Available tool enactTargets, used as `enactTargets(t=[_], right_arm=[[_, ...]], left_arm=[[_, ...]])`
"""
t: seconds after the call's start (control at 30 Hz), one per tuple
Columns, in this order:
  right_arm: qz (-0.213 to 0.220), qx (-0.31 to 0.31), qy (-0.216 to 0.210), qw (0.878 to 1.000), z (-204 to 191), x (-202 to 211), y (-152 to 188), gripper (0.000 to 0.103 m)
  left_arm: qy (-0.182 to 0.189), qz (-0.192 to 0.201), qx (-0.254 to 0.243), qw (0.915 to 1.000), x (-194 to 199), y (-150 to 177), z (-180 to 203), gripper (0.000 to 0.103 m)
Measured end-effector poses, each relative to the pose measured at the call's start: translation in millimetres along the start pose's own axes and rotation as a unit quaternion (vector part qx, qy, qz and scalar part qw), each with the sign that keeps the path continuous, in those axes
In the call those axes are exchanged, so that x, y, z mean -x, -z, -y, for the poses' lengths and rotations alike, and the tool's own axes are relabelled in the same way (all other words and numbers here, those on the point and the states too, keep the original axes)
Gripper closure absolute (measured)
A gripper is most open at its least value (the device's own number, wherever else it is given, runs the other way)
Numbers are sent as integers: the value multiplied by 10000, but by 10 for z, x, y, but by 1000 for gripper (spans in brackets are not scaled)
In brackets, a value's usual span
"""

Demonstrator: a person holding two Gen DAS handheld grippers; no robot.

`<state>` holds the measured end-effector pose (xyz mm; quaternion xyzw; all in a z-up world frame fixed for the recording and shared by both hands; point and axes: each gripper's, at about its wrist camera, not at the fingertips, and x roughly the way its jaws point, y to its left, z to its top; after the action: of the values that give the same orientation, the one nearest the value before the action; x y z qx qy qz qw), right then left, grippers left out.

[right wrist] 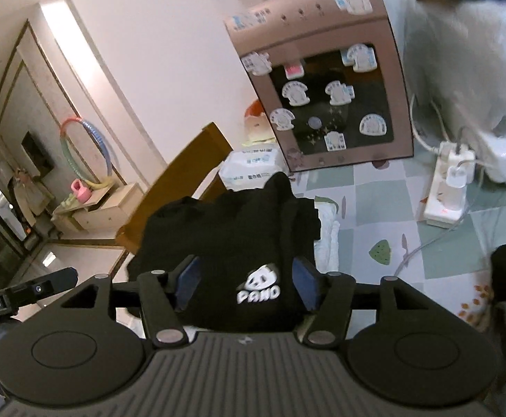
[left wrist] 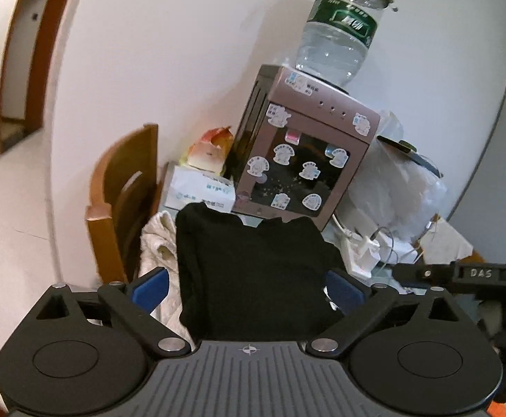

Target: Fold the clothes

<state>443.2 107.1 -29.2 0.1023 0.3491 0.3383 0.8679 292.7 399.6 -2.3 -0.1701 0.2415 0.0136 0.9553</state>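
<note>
The left gripper point(left wrist: 249, 288) has its jaws spread wide, the bundled black garment point(left wrist: 253, 271) sitting between the blue pads. The right gripper point(right wrist: 249, 286) likewise stands spread around it, panda logo point(right wrist: 259, 286) facing up, above the table point(right wrist: 367, 187) before the stickered water dispenser point(right wrist: 325, 80).

A pink water dispenser point(left wrist: 298, 146) covered in cartoon stickers stands on the desk point(right wrist: 364, 194), which wears a green-and-white checked cloth with leaf prints. An upturned water bottle point(left wrist: 336, 38) with a green label sits on top of it. Just left of the dispenser lies a white tissue pack point(left wrist: 197, 191), and a wooden chair point(left wrist: 124, 201) stands beside the desk. A white power strip point(right wrist: 447, 187) with a plugged-in adapter lies to the right, near a large plastic-wrapped bundle point(left wrist: 398, 187). A hula hoop point(right wrist: 86, 153) leans against the far wall.
</note>
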Motion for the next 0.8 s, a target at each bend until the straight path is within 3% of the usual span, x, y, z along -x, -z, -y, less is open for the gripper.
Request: enactTargets(t=[0.3,0.57,0.67,0.7,0.8], right_arm=[[-23,587,136,9982,-533,852,180,24],[0,871,110,9961,-837,1574,515,12],[66,1011,141,9947,-912,1860,670,8],[113,1071,149,9941,-937,1960,720,2],[345,1270,195,9911,-1019,2276,872,0]], left_arm=[[-548,374,-360,9971,1024,175,598,0],[-757,535,-232,9954,1725,455,940,0],[-910,627,-244,9936,1961,610,1063,0],[-956,647,-255,9930,2036,664,1102,0],[-1130,708,-422,9902,2241,822,1254,0]])
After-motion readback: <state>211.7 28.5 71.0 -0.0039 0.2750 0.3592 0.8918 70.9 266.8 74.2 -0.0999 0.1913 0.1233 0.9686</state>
